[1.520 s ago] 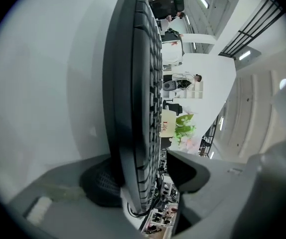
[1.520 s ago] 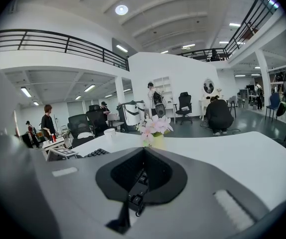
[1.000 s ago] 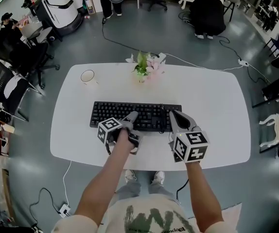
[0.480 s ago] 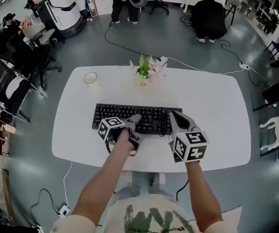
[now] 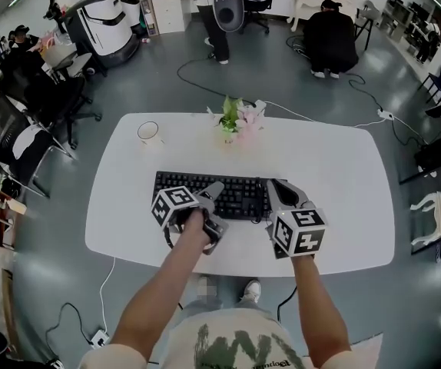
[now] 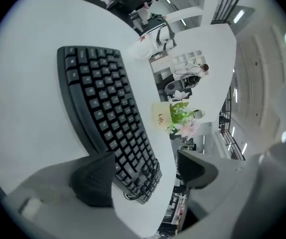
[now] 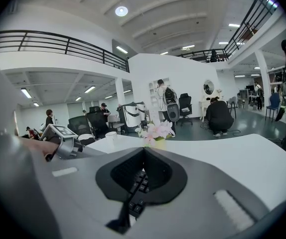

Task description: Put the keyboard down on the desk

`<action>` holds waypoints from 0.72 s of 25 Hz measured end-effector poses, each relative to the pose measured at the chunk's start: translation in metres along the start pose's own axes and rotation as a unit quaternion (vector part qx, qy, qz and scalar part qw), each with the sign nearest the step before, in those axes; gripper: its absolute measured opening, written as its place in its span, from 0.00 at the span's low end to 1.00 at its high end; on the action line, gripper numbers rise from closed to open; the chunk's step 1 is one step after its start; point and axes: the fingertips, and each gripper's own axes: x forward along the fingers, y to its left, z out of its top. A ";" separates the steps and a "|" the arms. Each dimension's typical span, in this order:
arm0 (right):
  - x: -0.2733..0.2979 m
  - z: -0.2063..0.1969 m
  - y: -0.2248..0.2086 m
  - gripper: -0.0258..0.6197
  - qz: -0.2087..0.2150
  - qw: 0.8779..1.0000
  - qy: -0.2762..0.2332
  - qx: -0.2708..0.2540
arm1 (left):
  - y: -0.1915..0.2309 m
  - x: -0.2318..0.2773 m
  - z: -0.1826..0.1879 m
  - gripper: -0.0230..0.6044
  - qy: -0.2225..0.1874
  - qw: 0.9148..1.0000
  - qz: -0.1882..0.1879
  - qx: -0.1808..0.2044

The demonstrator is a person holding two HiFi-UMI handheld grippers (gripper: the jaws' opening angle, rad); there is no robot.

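A black keyboard (image 5: 205, 191) lies flat on the white table (image 5: 343, 175), parallel to its front edge. My left gripper (image 5: 214, 206) is at the keyboard's front edge, near the middle. In the left gripper view its jaws (image 6: 145, 171) stand wide open; the keyboard (image 6: 108, 118) runs past the left pad (image 6: 93, 180) and nothing presses on it. My right gripper (image 5: 276, 191) covers the keyboard's right end. In the right gripper view the jaws (image 7: 143, 156) are closed together, with the keyboard's end (image 7: 138, 188) and its cable showing between the dark pads.
A white cup (image 5: 149, 131) stands at the table's back left. A vase of flowers (image 5: 236, 118) is at the back middle, just behind the keyboard. Office chairs, cables and people fill the floor beyond the table.
The head view has shifted a little. The keyboard stays flat on the table and both grippers keep their places beside it.
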 end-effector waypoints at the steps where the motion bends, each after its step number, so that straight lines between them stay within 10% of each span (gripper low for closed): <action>1: -0.001 0.003 0.001 0.04 0.000 1.000 -0.002 -0.002 | -0.005 -0.003 0.003 0.67 -0.003 1.000 -0.002 0.016; 10: -0.007 0.030 0.005 0.04 0.000 1.000 -0.024 -0.019 | -0.058 -0.030 0.031 0.48 -0.032 0.982 -0.040 0.179; 18: -0.014 0.056 0.007 0.04 -0.001 0.998 -0.050 -0.026 | -0.114 -0.058 0.051 0.35 -0.080 0.920 -0.061 0.378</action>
